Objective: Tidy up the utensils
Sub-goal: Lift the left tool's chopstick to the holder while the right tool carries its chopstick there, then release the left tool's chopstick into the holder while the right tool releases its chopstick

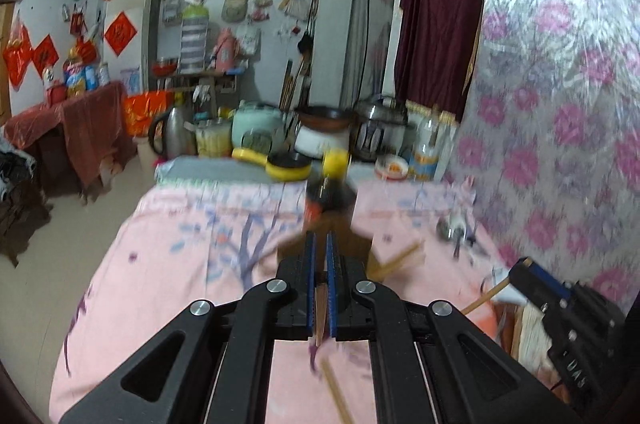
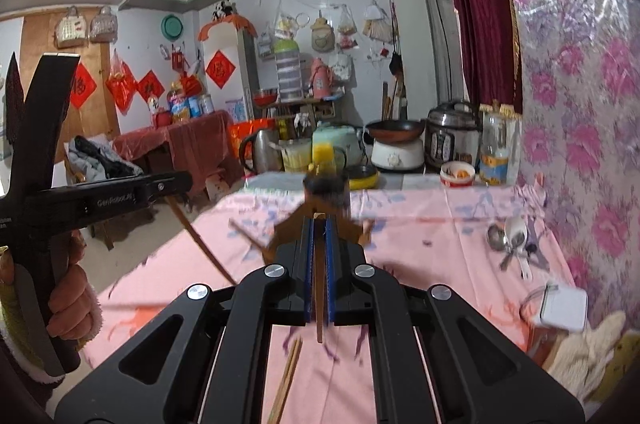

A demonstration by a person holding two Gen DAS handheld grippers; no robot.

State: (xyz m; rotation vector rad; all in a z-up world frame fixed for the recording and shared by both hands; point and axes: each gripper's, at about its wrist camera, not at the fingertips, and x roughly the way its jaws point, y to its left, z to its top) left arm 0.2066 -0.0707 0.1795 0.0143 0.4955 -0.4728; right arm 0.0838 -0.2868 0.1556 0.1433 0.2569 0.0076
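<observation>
In the left wrist view my left gripper (image 1: 320, 240) is shut on a brown chopstick (image 1: 320, 312) that runs back between the blue pads. My right gripper (image 2: 319, 224) is likewise shut on a wooden chopstick (image 2: 319, 304). Each shows in the other's view: the right gripper (image 1: 520, 266) at lower right with its chopstick (image 1: 484, 298), and the left gripper (image 2: 186, 182), held by a hand, with a chopstick (image 2: 200, 244) slanting down from it. Loose chopsticks (image 2: 288, 376) lie on the pink tablecloth (image 2: 440, 264). Metal and white spoons (image 2: 510, 236) lie near the wall.
Just beyond both grippers stand a blurred brown box (image 1: 360, 248) and a dark bottle with a yellow cap (image 1: 332, 184). A kettle (image 2: 260, 148), cookers and a pan (image 2: 394, 128) crowd the table's far end. A white box (image 2: 564, 308) sits at the right by the floral wall.
</observation>
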